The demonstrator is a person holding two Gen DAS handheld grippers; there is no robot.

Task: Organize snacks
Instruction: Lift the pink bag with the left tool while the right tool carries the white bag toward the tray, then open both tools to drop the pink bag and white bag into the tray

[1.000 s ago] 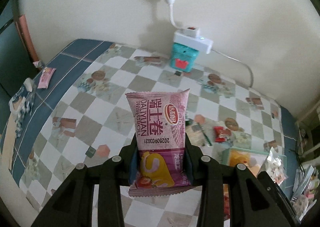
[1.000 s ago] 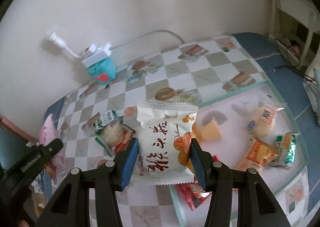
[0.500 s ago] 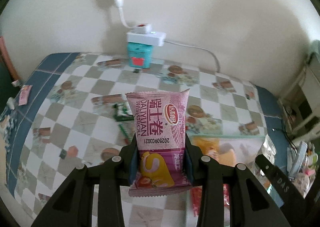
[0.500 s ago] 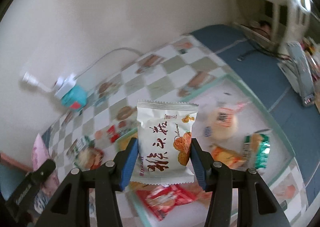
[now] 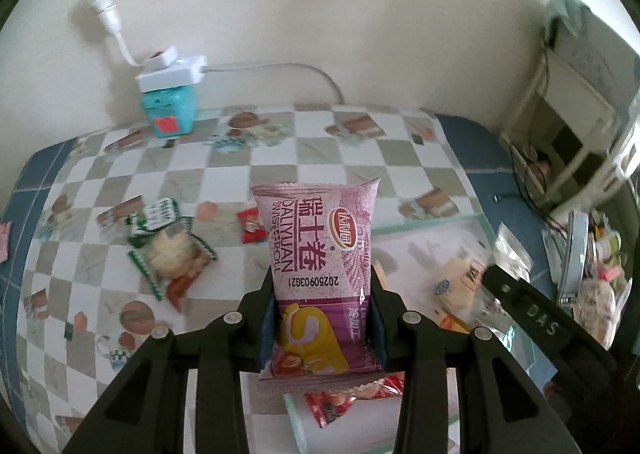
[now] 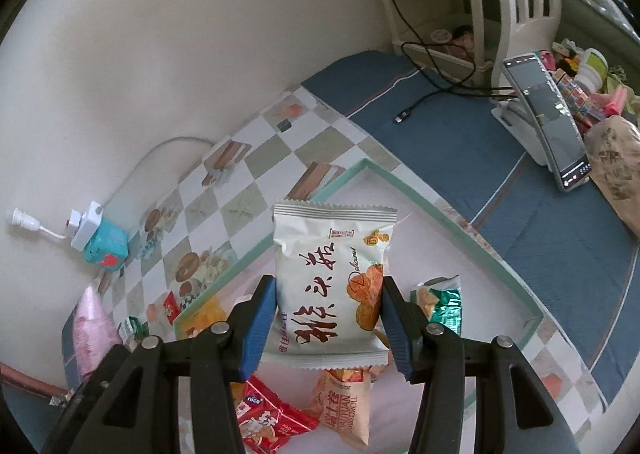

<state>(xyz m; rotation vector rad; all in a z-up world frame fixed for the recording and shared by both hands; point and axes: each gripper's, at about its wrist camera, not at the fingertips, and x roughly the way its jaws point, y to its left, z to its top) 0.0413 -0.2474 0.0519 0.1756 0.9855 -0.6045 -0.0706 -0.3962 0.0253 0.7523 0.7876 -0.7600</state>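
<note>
Here, the left gripper (image 5: 320,318) is clamped on a purple Swiss-roll packet (image 5: 318,274), its blue pads pressing the lower sides of the upright wrapper, while the right gripper (image 6: 329,324) squeezes a white pastry packet (image 6: 334,286) in the same way — both snacks held in the air, neither touching the table.

Below and beyond the right gripper lies a green-rimmed tray (image 6: 460,218) that already holds a red packet (image 6: 268,418), an orange Swiss-roll packet (image 6: 346,408) and a green-and-white packet (image 6: 440,306). To the left of the tray, on the checkered tablecloth (image 5: 192,182), a green-edged snack (image 5: 172,254) and a small red sweet (image 5: 251,225) lie loose. Far left against the wall stands a teal box with a white power adapter (image 5: 170,94); a phone on a stand (image 6: 548,122) sits far right.

The step in hand appears to be carrying both packets to the tray. Done well, each would be lowered over a bare patch — the far right of the tray looks free — and released low, one at a time, so the light wrappers do not slide onto packets already there.
</note>
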